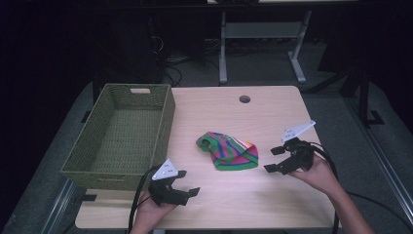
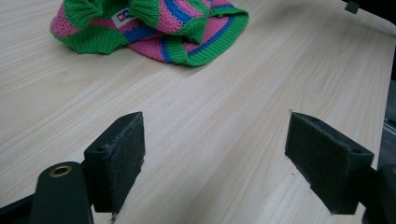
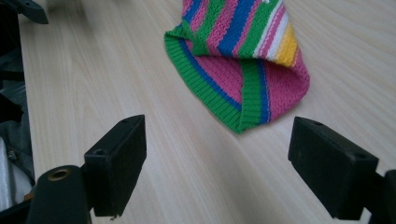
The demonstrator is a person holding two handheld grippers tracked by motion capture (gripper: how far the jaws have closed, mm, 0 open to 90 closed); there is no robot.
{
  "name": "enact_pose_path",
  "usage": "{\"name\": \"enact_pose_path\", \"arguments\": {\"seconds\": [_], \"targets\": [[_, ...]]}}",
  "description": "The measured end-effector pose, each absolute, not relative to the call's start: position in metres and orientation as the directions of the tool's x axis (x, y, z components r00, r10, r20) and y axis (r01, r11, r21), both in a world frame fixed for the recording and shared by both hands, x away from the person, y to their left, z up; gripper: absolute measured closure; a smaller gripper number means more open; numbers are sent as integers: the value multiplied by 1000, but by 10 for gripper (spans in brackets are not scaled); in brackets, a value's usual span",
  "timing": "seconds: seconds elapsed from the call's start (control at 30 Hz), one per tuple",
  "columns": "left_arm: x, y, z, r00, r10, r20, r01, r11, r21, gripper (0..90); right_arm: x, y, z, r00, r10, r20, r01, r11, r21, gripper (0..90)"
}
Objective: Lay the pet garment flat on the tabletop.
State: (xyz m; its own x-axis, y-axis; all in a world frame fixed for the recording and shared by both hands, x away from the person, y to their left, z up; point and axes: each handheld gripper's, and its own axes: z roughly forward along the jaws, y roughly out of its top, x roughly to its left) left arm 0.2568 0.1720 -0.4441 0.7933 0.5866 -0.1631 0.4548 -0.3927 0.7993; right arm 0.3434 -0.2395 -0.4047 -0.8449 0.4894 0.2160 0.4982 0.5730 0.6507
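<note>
High view: light wooden table (image 1: 272,204) with a green woven basket (image 1: 80,161) at left of frame, standing at the table's left edge. A striped knit garment (image 1: 229,150) (pink, green, blue, some yellow and white) lies crumpled at centre of frame, on the bare tabletop, apart from the basket. Left gripper (image 1: 189,183) sits lower left of centre, held in a hand (image 1: 151,214); jaws spread wide, nothing between them. Right gripper (image 1: 274,160) sits right of centre, just beside the garment's right edge, not touching; jaws likewise spread and empty. Right gripper view: garment's green ribbed hem (image 3: 210,93) lies ahead of the jaws. Round hole (image 1: 244,99) in tabletop, upper centre.
</note>
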Motion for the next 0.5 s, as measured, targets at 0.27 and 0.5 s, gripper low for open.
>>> {"name": "enact_pose_path", "arguments": {"seconds": [0.27, 0.5], "targets": [[257, 171, -444, 796, 582, -168, 456, -393, 798, 198, 366, -221, -395, -857, 467, 215, 487, 604, 631, 189], [257, 171, -443, 795, 582, -173, 456, -384, 803, 198, 383, -199, -390, -870, 439, 225, 475, 625, 619, 191]]}}
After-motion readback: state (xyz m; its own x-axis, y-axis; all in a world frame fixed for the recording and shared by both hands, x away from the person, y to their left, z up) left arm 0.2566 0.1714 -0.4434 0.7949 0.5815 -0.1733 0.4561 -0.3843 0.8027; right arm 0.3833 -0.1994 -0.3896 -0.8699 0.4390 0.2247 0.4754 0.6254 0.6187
